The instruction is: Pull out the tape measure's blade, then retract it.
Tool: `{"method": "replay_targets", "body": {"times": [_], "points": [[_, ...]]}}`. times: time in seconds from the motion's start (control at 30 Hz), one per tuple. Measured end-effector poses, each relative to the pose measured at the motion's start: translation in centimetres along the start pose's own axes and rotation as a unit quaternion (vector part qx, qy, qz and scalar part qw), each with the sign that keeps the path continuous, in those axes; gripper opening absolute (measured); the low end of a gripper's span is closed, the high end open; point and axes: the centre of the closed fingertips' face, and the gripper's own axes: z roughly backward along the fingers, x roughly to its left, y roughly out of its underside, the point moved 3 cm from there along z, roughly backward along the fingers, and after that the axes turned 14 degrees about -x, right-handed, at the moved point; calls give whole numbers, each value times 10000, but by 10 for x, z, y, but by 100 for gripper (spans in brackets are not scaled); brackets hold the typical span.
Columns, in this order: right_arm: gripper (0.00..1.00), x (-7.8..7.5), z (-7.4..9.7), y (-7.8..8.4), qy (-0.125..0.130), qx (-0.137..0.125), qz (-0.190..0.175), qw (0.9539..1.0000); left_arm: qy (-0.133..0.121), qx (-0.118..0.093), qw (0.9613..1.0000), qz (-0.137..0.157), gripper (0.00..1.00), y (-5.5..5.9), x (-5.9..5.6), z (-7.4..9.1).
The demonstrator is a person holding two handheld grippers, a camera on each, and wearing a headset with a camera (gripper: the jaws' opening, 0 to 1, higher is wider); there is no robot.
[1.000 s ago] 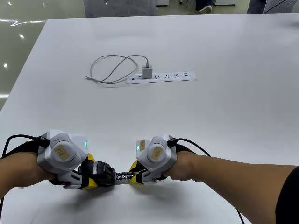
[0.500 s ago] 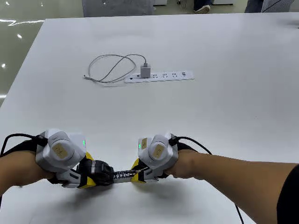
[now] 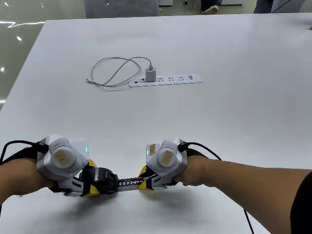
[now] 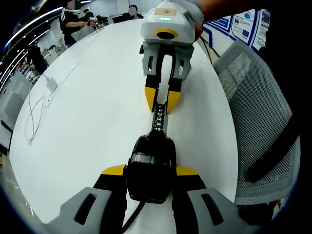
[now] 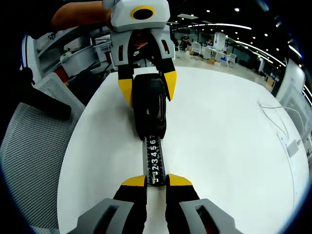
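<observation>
The black tape measure case [image 4: 150,168] sits between the yellow-tipped jaws of my left gripper [image 4: 151,171], which is shut on it; the same case [image 3: 103,180] lies low at the table's near edge in the head view. A short stretch of numbered blade [image 5: 153,160] runs out of the case [image 5: 149,111] to my right gripper [image 5: 156,181], shut on the blade's end. The blade [image 3: 129,183] spans the small gap between the left gripper [image 3: 92,181] and the right gripper [image 3: 145,181]. From the left gripper view, the right gripper [image 4: 163,100] pinches the blade [image 4: 160,119].
A white power strip [image 3: 165,80] with a charger [image 3: 150,74] and a looped white cable [image 3: 114,72] lies mid-table on the white table [image 3: 234,112]. A grey mesh chair [image 4: 263,122] stands just off the near table edge. People sit far off at the back.
The two grippers have drawn slightly apart, with a little more blade showing between them. The head camera has shifted a little.
</observation>
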Motion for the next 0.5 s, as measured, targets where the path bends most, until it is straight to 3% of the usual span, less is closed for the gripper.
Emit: {"method": "replay_targets", "body": {"times": [0.5], "points": [[10,-1,6,6,51,30,-19,10000,-71,3,9997,-219,30,1,0,-1]]}}
